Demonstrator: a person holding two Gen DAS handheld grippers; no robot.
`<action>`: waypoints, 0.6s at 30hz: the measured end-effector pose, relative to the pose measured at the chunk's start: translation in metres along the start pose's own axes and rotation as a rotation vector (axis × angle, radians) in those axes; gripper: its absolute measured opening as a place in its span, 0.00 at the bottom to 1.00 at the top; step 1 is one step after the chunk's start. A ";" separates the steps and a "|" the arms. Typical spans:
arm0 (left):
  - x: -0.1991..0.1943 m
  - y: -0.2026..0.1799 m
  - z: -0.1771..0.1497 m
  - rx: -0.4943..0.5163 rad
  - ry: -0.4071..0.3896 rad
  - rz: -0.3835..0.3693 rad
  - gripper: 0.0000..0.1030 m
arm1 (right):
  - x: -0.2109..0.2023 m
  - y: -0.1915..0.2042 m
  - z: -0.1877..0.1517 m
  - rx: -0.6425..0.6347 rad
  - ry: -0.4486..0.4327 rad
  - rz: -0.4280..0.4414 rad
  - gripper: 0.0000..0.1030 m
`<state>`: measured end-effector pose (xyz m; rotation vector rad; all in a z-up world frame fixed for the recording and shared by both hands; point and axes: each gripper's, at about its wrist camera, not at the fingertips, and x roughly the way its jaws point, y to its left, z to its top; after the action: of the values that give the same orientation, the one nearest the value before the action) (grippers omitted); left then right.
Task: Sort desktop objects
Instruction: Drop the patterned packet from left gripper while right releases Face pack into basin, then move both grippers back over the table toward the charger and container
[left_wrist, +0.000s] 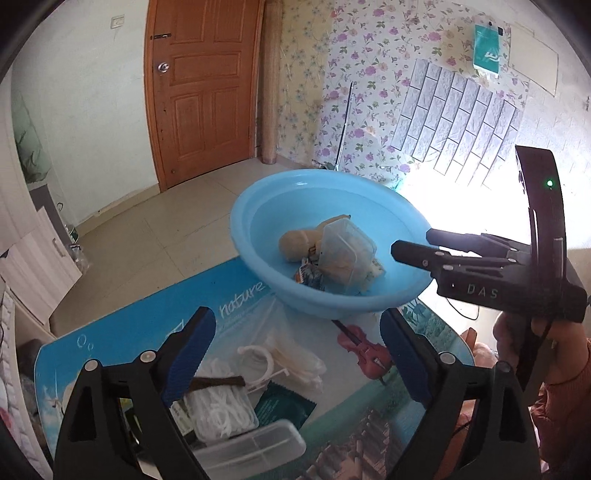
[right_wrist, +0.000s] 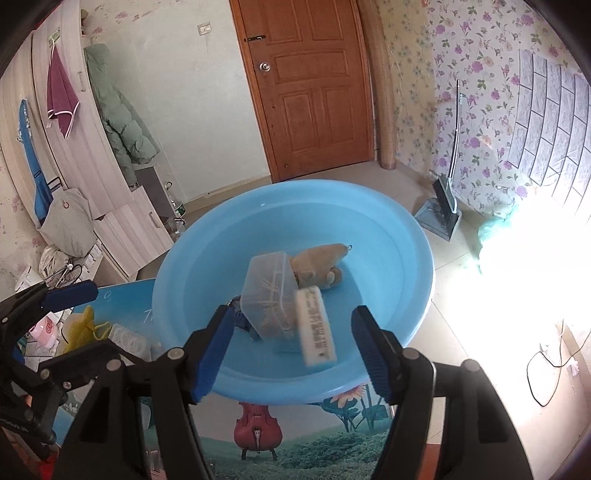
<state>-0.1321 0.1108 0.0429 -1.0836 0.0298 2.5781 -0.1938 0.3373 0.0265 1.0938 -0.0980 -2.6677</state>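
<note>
Readable print: "nature" in white on the blue picture mat covering the desk (left_wrist: 155, 325), left-centre of left wrist view; "DAS" on the right tool's (right_wrist: 291, 349) black body, seen at right of that view. The small white oblong block w/ dark print (right_wrist: 316, 328) has lettering too blurred to read.

Right tool: released, blue pads spread, nothing pressed. The block sits btwn the pads but apart from both, inside the round light-blue plastic basin (right_wrist: 406, 236), beside a clear lidded plastic box of toothpicks (right_wrist: 269, 295) and a tan plush toy (right_wrist: 321, 262).

Left tool (left_wrist: 297, 354): released, jaws wide over a clear box of white cord (left_wrist: 221, 410), a white plastic hook (left_wrist: 258, 360) and a dark green sachet (left_wrist: 284, 406), lower centre.

Basin sits at desk's far edge; open tile floor beyond.
</note>
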 end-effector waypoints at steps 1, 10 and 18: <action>-0.004 0.002 -0.006 -0.006 0.001 0.000 0.89 | -0.002 0.002 -0.001 -0.006 -0.003 -0.012 0.67; -0.037 0.022 -0.056 -0.020 -0.008 0.050 0.94 | -0.022 0.013 -0.014 0.037 -0.056 -0.120 0.67; -0.057 0.035 -0.096 -0.048 -0.012 0.086 0.95 | -0.028 0.080 -0.045 -0.064 -0.048 -0.025 0.67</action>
<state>-0.0397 0.0464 0.0108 -1.1060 0.0120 2.6746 -0.1259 0.2689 0.0260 1.0177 -0.0080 -2.6998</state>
